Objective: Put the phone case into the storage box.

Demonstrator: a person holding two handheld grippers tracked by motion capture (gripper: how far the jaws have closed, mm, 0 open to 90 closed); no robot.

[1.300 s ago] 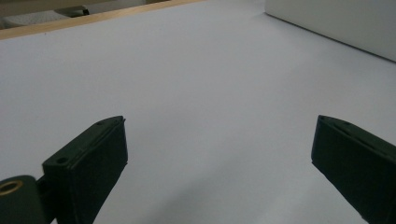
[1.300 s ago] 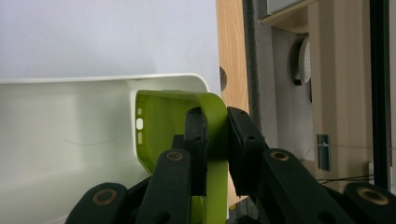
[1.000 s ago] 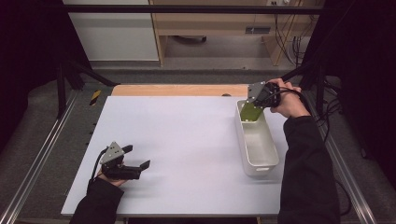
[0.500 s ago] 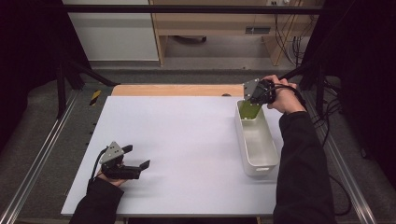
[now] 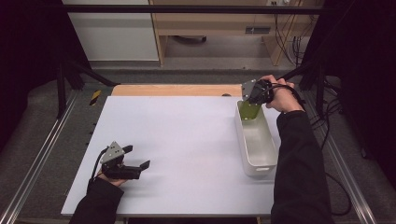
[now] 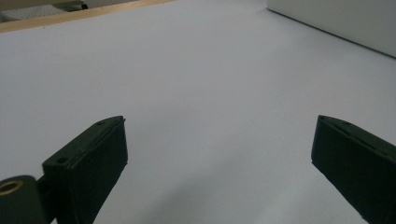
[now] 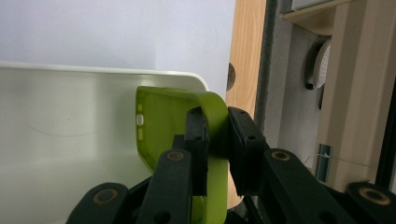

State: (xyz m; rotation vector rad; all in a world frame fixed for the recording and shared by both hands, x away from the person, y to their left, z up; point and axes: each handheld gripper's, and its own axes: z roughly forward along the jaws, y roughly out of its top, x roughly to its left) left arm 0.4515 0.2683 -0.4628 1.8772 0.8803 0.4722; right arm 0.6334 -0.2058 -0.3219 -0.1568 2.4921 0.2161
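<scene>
A lime-green phone case (image 7: 161,123) hangs over the far end of a white oblong bin (image 5: 256,140). My right gripper (image 7: 217,140) is shut on the case's edge, the two black jaws pinching its rim. From above, that gripper (image 5: 254,95) and the green case (image 5: 247,110) sit at the bin's far end. My left gripper (image 5: 135,161) rests low on the white table near the front left, jaws wide open with nothing between them; its black pads (image 6: 88,158) frame bare table.
The white tabletop (image 5: 177,140) ends at a wooden strip (image 5: 173,89) along the far edge. Metal rails run down both sides. A wall of the white bin (image 6: 336,18) lies ahead of the left gripper. Shelving and cables stand behind the table.
The right gripper with the green case has shifted slightly left over the bin's far end. The left gripper has stayed where it was.
</scene>
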